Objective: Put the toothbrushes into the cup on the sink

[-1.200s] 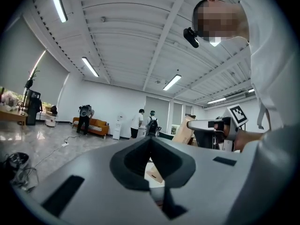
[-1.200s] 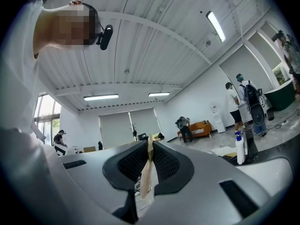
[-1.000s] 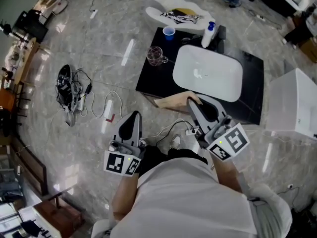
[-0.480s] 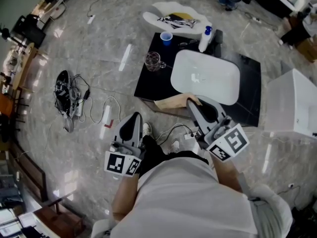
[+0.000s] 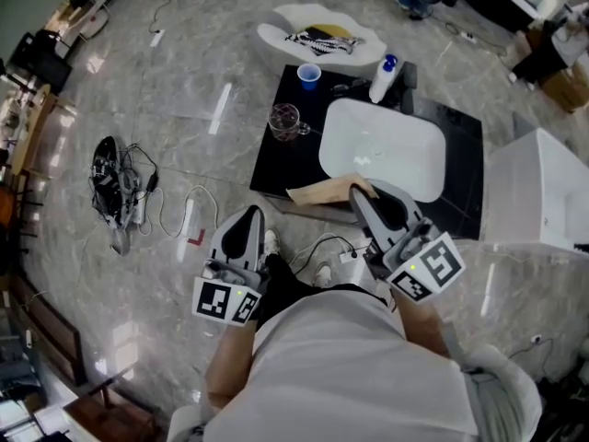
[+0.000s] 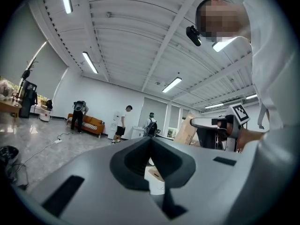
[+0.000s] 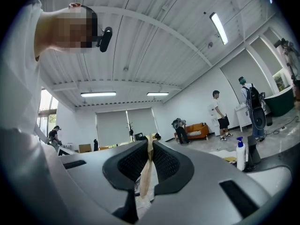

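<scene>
The white sink (image 5: pixel 382 145) sits on a black table (image 5: pixel 460 168). A clear glass mug (image 5: pixel 285 121) and a small blue cup (image 5: pixel 310 76) stand on the table to its left. No toothbrush is clear to me in any view. My right gripper (image 5: pixel 359 188) hovers at the table's near edge, shut on a flat tan paper sheet (image 5: pixel 322 192). That sheet shows edge-on between the right gripper's (image 7: pixel 149 142) pads in the right gripper view. My left gripper (image 5: pixel 247 217) hangs over the floor left of the table; its jaw tips (image 6: pixel 150 139) meet with nothing held.
A white bottle with a blue cap (image 5: pixel 384 78) stands at the table's far edge, also in the right gripper view (image 7: pixel 240 153). A white mat with striped items (image 5: pixel 317 37) lies beyond the table. Cables (image 5: pixel 115 191) lie on the floor at left. A white box (image 5: pixel 538 196) stands right.
The head view has drifted a little, so table and floor cables sit slightly differently in frame. Both grippers keep the same pose, and the tan sheet stays in the right one.
</scene>
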A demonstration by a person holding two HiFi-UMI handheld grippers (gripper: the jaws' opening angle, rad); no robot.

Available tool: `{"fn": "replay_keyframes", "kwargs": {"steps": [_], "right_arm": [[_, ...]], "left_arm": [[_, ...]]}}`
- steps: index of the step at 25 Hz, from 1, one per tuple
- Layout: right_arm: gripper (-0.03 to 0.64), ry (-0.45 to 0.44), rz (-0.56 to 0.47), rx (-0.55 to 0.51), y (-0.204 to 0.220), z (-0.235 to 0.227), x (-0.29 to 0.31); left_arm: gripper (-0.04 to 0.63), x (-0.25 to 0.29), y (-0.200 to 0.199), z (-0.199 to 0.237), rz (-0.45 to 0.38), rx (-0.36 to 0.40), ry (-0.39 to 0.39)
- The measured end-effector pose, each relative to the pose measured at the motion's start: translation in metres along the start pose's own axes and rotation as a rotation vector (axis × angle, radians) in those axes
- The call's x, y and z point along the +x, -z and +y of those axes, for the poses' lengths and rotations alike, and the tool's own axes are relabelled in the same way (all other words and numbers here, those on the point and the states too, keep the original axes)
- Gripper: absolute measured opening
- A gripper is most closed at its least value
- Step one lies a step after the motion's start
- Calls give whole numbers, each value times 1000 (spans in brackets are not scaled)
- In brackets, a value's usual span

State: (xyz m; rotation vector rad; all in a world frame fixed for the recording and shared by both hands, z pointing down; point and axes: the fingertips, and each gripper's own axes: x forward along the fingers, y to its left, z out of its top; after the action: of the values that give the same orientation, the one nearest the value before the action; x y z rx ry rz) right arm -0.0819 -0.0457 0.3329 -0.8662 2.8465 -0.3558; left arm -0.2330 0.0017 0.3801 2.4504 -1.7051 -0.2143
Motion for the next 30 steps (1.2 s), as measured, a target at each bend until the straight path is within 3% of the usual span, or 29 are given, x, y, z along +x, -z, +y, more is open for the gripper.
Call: {"fn": "replay_keyframes", "kwargs": {"steps": [12, 30], "right_arm": [[57, 67, 17, -46, 2, -41, 39], [57, 110, 60, -175, 16, -85, 127]], "left_arm": [[3, -5, 12, 40, 28, -37, -66], [3, 9, 41, 76, 90, -76, -40]]}}
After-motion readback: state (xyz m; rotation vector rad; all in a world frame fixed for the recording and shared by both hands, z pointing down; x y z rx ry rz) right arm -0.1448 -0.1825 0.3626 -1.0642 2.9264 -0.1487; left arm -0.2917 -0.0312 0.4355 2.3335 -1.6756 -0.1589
